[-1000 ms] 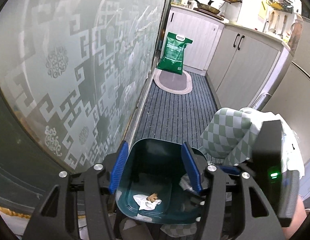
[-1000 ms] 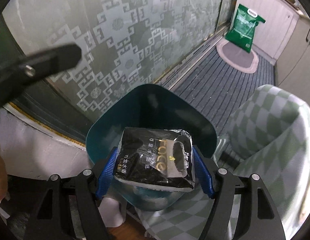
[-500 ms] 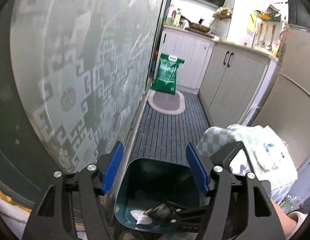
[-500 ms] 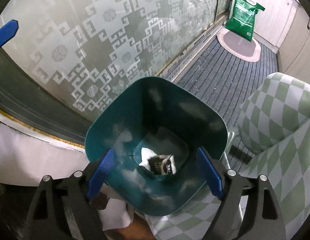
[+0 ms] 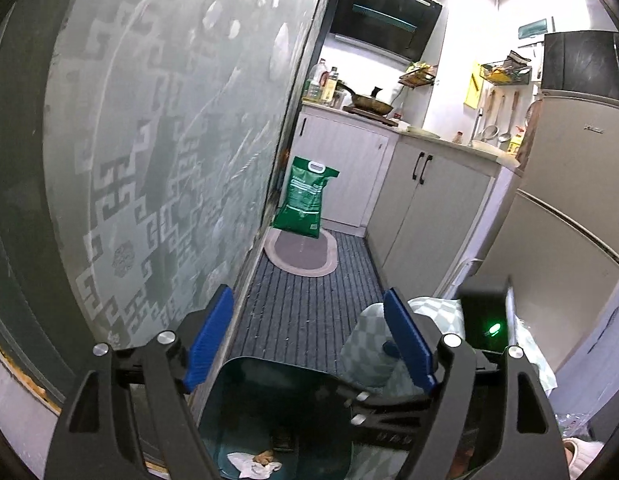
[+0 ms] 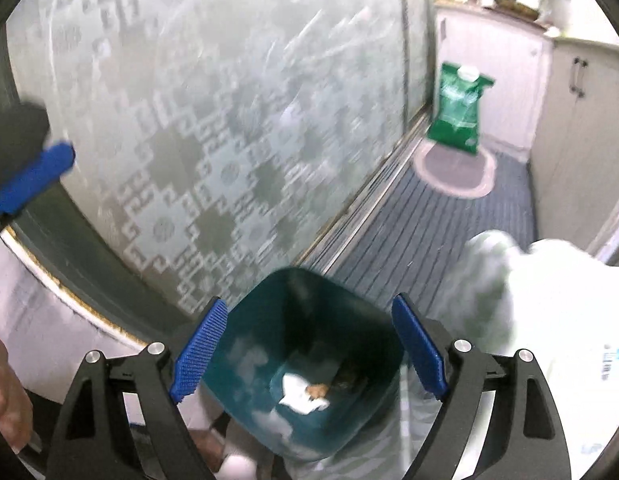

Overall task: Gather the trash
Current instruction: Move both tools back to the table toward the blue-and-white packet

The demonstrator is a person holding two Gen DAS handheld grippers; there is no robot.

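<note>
A dark teal trash bin (image 6: 305, 360) stands on the floor below both grippers; it also shows in the left wrist view (image 5: 277, 412). Inside lie a crumpled white tissue (image 6: 301, 394) with a brown scrap and a dark wrapper (image 6: 347, 378). The tissue shows in the left wrist view too (image 5: 251, 462). My right gripper (image 6: 307, 354) is open and empty above the bin. My left gripper (image 5: 309, 338) is open and empty, raised above the bin's near side. The right gripper's body (image 5: 485, 320) shows at the right of the left wrist view.
A frosted patterned glass door (image 5: 157, 152) runs along the left. A green-checked cloth (image 5: 373, 344) covers something right of the bin. A green bag (image 5: 305, 202) and an oval mat (image 5: 301, 252) lie at the far end, by white cabinets (image 5: 429, 208) and a fridge (image 5: 565, 184).
My right gripper opened and dropped the black wrapper into the bin, then lifted and tilted up. My left gripper rose and tilted up toward the kitchen.
</note>
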